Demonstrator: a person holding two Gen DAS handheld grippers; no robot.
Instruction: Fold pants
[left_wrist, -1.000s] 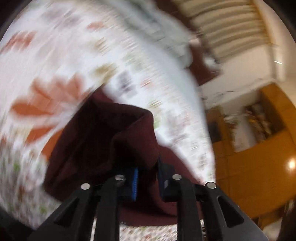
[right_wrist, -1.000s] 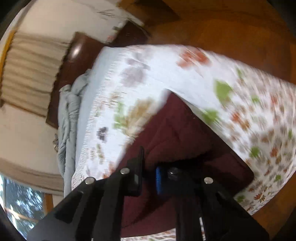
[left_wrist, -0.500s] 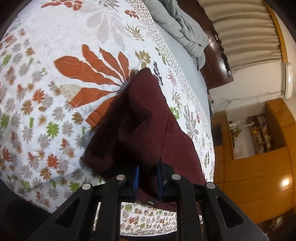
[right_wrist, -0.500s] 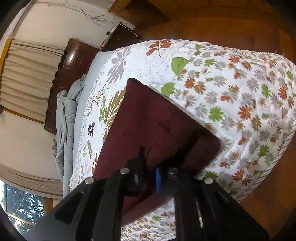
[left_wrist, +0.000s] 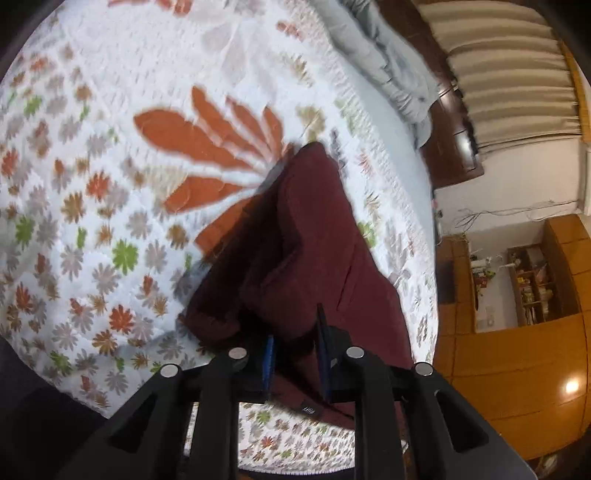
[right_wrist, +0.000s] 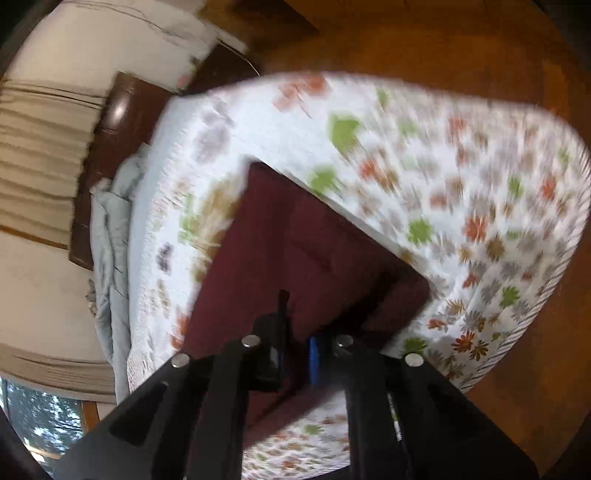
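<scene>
The dark maroon pants lie on a white bedspread with a flower pattern. In the left wrist view my left gripper is shut on a bunched fold of the pants, which rises in a ridge toward the fingers. In the right wrist view the pants spread flat as a rough rectangle and my right gripper is shut on their near edge. The pads of both grippers are partly buried in cloth.
A crumpled grey-blue blanket lies at the head of the bed by a dark wooden headboard. Orange wooden cabinets stand to the right. A wooden floor surrounds the bed's corner.
Both grippers keep their hold on the pants. The pants have been spread out over the bedspread, then both views have shifted again with fresh motion blur; the left jaws look slightly wider around the cloth.
</scene>
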